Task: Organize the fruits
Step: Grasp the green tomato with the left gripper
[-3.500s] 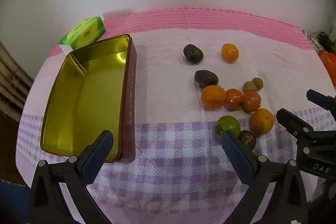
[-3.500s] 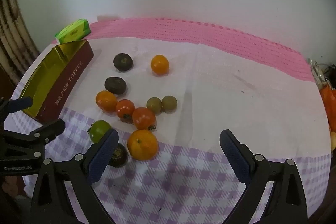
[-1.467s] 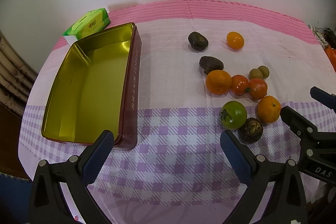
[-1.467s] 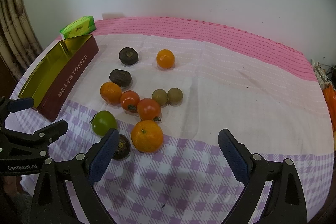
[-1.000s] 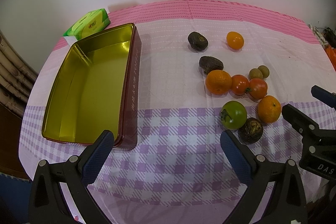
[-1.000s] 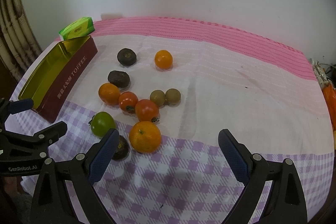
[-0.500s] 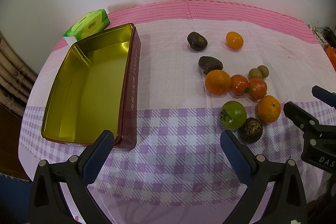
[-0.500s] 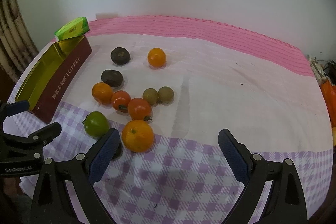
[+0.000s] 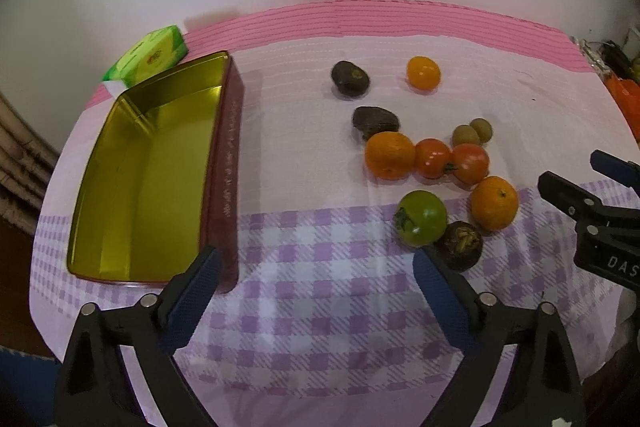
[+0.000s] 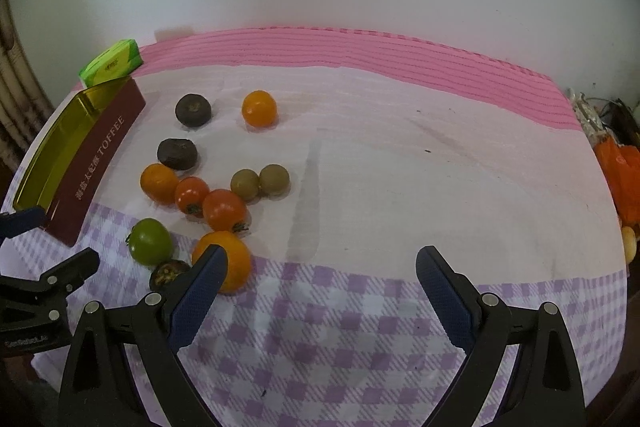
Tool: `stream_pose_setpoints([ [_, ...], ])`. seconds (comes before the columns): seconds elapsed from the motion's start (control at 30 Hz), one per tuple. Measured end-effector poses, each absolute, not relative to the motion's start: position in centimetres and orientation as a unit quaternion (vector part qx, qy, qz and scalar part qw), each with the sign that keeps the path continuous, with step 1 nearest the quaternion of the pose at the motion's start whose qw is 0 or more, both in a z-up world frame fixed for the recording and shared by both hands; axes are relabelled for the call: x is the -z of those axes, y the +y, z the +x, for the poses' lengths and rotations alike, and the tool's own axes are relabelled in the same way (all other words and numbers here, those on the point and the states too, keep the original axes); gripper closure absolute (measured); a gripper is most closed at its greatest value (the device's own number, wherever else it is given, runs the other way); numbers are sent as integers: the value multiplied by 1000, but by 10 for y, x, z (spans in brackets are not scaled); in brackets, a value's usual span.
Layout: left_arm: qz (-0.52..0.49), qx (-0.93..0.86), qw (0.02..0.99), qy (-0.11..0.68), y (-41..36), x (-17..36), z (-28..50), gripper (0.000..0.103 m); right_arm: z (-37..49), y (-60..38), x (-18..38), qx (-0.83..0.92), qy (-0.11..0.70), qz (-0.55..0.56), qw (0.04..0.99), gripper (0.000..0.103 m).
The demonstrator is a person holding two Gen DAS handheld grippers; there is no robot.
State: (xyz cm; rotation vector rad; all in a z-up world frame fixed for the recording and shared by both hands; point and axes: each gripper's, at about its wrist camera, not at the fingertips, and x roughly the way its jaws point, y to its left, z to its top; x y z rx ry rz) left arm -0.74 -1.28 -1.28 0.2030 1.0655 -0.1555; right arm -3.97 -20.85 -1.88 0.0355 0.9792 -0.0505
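Several fruits lie loose on the cloth: oranges (image 9: 494, 203), red tomatoes (image 9: 432, 158), a green tomato (image 9: 422, 217), dark round fruits (image 9: 459, 245) and two small brownish ones (image 9: 466, 135). An empty gold-lined toffee tin (image 9: 152, 167) lies at the left. My left gripper (image 9: 316, 287) is open and empty above the front checked cloth, between tin and fruits. My right gripper (image 10: 322, 283) is open and empty; its left finger (image 10: 200, 287) covers part of the nearest orange (image 10: 232, 263). The green tomato (image 10: 150, 241) and the tin (image 10: 96, 155) also show in the right wrist view.
A green packet (image 9: 150, 57) lies behind the tin by the white wall. Orange items (image 10: 624, 179) sit off the table's right edge. The round table's front edge runs just under both grippers. Each gripper shows at the edge of the other's view.
My right gripper has shifted right and slightly forward, so the fruits slid left in its view and its left finger now overlaps the nearest orange. The left gripper barely moved.
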Motion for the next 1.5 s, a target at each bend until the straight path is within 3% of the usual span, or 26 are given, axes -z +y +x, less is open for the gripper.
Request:
stream_pose_setpoints([
  [0.13,97,101,853,503,-21,11,-3,21,-39,-211,18,23,471,17,882,8],
  [0.27,104,128,852,496,-35,11,3,22,-41,-215,18,25,473,18,880,8],
  [0.33,108,139,848,500,-40,13,6,30,-40,-213,18,27,476,20,879,8],
  [0.73,73,181,804,562,-58,37,30,55,-38,-217,23,28,485,31,873,8],
  [0.97,75,186,798,568,-66,43,30,61,-37,-219,25,30,488,38,871,8],
  [1.03,68,190,796,571,-65,43,31,68,-37,-218,26,29,489,37,871,8],
  [1.5,61,190,786,585,-55,52,26,69,-38,-215,26,23,488,33,872,8],
])
